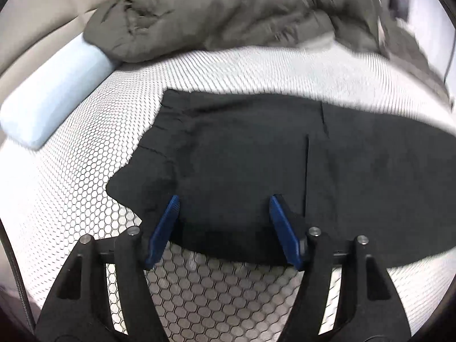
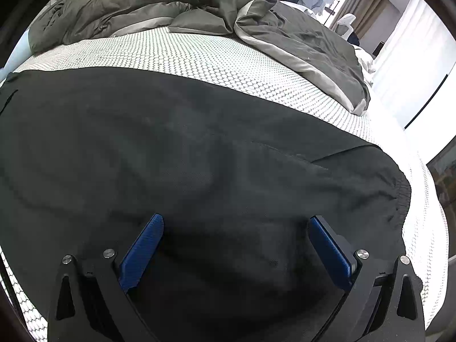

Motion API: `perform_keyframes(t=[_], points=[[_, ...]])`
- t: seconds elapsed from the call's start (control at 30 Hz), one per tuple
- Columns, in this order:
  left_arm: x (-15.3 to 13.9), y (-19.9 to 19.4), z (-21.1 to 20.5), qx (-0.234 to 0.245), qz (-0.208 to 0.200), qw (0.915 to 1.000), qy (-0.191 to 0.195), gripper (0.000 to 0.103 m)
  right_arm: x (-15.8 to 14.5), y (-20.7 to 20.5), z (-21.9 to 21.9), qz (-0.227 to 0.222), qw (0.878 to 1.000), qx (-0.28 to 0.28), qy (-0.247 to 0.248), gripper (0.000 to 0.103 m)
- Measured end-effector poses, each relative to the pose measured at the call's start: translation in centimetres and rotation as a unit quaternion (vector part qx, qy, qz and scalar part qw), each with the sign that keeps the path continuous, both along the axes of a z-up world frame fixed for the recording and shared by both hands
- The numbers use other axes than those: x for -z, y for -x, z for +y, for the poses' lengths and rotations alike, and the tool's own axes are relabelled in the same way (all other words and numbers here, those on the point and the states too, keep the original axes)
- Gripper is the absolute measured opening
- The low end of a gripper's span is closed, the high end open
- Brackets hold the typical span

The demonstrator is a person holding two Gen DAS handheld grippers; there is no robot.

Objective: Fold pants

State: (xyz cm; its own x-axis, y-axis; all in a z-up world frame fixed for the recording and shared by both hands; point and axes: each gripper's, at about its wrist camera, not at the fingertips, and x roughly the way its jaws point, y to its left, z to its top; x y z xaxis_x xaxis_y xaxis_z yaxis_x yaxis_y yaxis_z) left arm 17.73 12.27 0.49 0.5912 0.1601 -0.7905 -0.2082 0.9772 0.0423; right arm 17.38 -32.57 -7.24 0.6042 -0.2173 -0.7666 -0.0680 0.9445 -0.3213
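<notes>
Black pants [image 1: 256,156] lie flat on the white honeycomb-patterned mattress [image 1: 71,176], with a seam edge running down the cloth. My left gripper [image 1: 224,199] hovers over their near edge, open, its blue pads [image 1: 165,228] apart with only flat cloth below them. In the right wrist view the pants [image 2: 199,142] fill most of the picture, and the elastic waistband [image 2: 401,196] is at the right. My right gripper [image 2: 236,218] stands wide open above the cloth and grips nothing.
A crumpled grey duvet [image 1: 228,14] [image 2: 285,34] lies heaped along the far side of the mattress [image 2: 199,54]. A pale blue bolster [image 1: 54,97] lies at the left edge. Beyond the bed at the right are curtains and a white chair [image 2: 346,22].
</notes>
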Motion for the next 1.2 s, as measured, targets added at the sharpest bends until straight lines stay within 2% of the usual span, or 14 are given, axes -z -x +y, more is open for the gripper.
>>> perform_keyframes(t=[0.1, 0.17, 0.27, 0.37, 0.5, 0.57, 0.63, 0.77, 0.83, 0.93, 1.0, 1.07, 1.13, 1.2], points=[[-1.3, -0.3, 1.5, -0.018, -0.035, 0.9983, 0.043, 0.064, -0.1, -0.1, 0.1, -0.002, 1.0, 0.001, 0.007, 0.102], [-1.0, -2.8, 2.2, -0.029, -0.026, 0.9973, 0.062, 0.063, -0.3, -0.4, 0.4, -0.006, 1.0, -0.001, 0.012, 0.102], [0.1, -5.8, 1.9, -0.018, -0.006, 0.9978, 0.063, 0.052, -1.5, -0.1, 1.6, -0.026, 0.999, -0.033, -0.02, 0.102], [2.4, -8.9, 1.6, -0.011, 0.035, 0.9987, 0.036, 0.034, -1.8, 0.0, 3.0, -0.027, 0.997, -0.063, -0.035, 0.102], [2.4, -9.4, 4.8, -0.075, 0.015, 0.9945, 0.071, 0.0, 0.8, -1.1, 3.5, 0.015, 0.998, -0.065, -0.016, 0.102], [2.1, -8.9, 5.9, -0.099, -0.002, 0.9916, 0.083, 0.0, 0.6, -1.3, 2.9, 0.022, 0.997, -0.058, -0.037, 0.102], [1.8, -8.7, 5.7, -0.097, -0.006, 0.9928, 0.071, 0.0, 0.5, -1.3, 2.7, 0.019, 0.998, -0.049, -0.027, 0.102], [-0.3, -8.0, 2.3, -0.034, -0.03, 0.9974, 0.055, 0.006, 0.5, -1.0, 3.0, 0.014, 0.999, -0.044, -0.019, 0.102], [-0.3, -9.0, -0.1, 0.004, -0.02, 0.9986, 0.049, 0.022, 0.5, -1.0, 3.3, 0.012, 0.999, -0.043, -0.01, 0.102], [1.7, -11.6, -2.2, 0.026, 0.022, 0.9987, 0.038, 0.024, 0.6, -1.0, 3.4, 0.012, 0.999, -0.043, -0.011, 0.102], [2.7, -12.3, -2.0, -0.004, 0.028, 0.9993, 0.024, 0.024, 0.5, -0.9, 3.1, 0.012, 0.999, -0.043, -0.017, 0.102], [2.8, -12.7, -0.3, -0.073, 0.025, 0.997, -0.003, 0.024, 0.5, -0.8, 2.8, 0.013, 0.999, -0.045, -0.021, 0.102], [2.1, -11.6, 1.2, -0.114, 0.011, 0.9934, 0.002, 0.024, 0.4, -0.7, 2.7, 0.013, 0.999, -0.046, -0.023, 0.102], [1.0, -9.8, 1.3, -0.11, 0.0, 0.9938, 0.016, 0.024, 0.4, -0.6, 2.5, 0.013, 0.999, -0.046, -0.023, 0.102]])
